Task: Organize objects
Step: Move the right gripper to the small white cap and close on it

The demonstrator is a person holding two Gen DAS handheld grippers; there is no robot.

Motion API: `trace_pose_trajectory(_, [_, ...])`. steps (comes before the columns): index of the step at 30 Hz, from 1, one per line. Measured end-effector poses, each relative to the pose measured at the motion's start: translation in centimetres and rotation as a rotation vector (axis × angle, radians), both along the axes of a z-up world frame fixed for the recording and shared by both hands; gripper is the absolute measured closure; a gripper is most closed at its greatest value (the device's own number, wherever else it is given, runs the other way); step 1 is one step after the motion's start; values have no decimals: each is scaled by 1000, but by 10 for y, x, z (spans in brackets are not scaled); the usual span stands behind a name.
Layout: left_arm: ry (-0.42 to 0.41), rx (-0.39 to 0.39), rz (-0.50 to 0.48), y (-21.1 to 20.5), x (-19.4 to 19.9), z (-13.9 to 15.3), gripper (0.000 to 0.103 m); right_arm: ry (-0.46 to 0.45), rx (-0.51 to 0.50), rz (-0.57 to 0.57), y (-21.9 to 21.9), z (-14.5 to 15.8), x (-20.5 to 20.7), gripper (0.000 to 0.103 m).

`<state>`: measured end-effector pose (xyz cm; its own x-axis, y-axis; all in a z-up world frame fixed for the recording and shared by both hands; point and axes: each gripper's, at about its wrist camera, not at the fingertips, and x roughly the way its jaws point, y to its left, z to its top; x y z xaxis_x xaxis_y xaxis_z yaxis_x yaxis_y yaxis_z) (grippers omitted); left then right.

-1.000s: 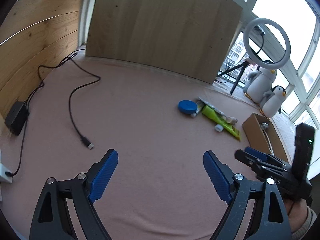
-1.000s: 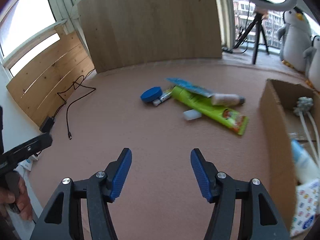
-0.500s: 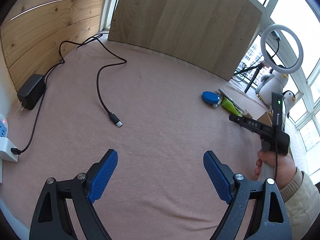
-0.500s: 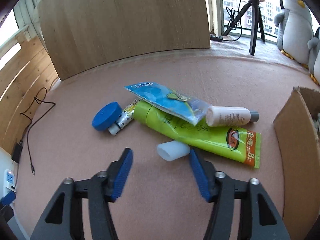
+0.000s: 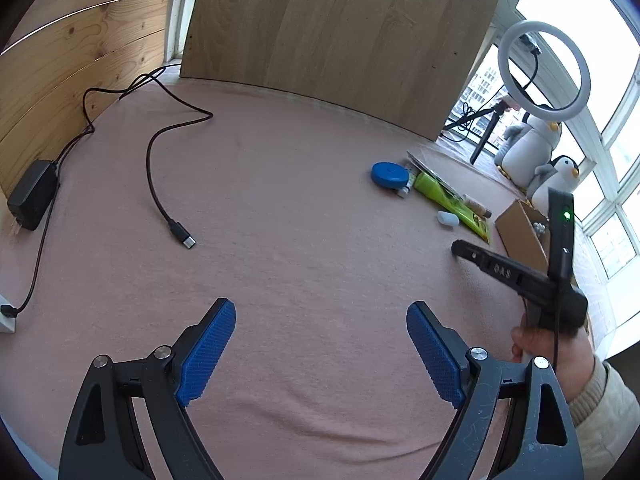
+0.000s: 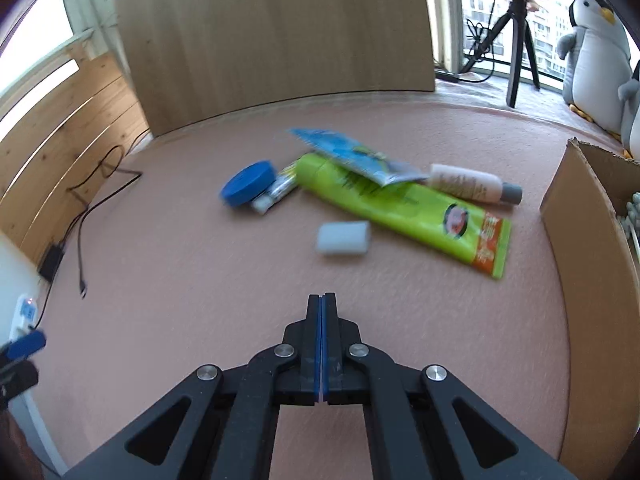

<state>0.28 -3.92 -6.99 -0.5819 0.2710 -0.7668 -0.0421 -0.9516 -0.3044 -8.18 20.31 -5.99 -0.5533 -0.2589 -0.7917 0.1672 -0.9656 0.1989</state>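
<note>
My right gripper (image 6: 322, 300) was pressed closed on nothing; I needed to reopen it before straddling the small white plastic cap (image 6: 343, 238). My left gripper (image 5: 320, 340) hung spread wide.

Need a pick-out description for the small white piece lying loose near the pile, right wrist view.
Start at the cardboard box on the right, then move left to the long green tube on the pink cloth. Just in front of that tube lies the small white cap-like block: it lies alone, touching nothing, pale and stubby, nearest the shut right gripper.

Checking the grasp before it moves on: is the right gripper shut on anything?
Shut, but empty: the right gripper has its blue pads pressed flat together, and the white cap lies ahead, untouched.
</note>
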Motion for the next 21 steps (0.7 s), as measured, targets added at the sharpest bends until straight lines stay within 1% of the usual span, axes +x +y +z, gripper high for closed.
trace_pose_trajectory(2, [-4, 4, -2, 2, -2, -1, 13, -2, 23, 17, -4, 1, 13, 103])
trace_pose_trajectory(4, [-9, 11, -7, 4, -2, -3, 13, -2, 68, 16, -4, -2, 13, 102])
trace_pose_trajectory(5, [-13, 12, -12, 6, -3, -4, 13, 10, 66, 23, -2, -3, 10, 102])
trace_pose_trajectory(6, [-13, 13, -18, 8, -2, -3, 13, 14, 70, 22, -1, -3, 4, 99])
trace_pose_trajectory(7, [-9, 11, -21, 9, -1, -3, 13, 21, 77, 17, 0, -2, -2, 93])
trace_pose_trajectory(8, [-5, 8, -23, 10, 1, -2, 13, 25, 75, 16, 0, -2, -9, 89])
trace_pose_trajectory(9, [-1, 7, -22, 10, 4, 0, 13, 27, 66, 20, 0, -3, -16, 82])
trace_pose_trajectory(10, [0, 7, -20, 9, 6, 0, 13, 29, 63, 22, 1, -3, -21, 77])
trace_pose_trajectory(13, [-1, 0, -1, 2, 12, 1, 13, 31, 76, 28, -3, -2, -34, 70])
trace_pose_trajectory(17, [-10, 2, 42, -13, 18, -1, 13, 32, 66, 21, -1, -2, -45, 70])
trace_pose_trajectory(21, [-17, 10, 54, -19, 20, -3, 13, 30, 58, -6, 6, -2, -52, 70])
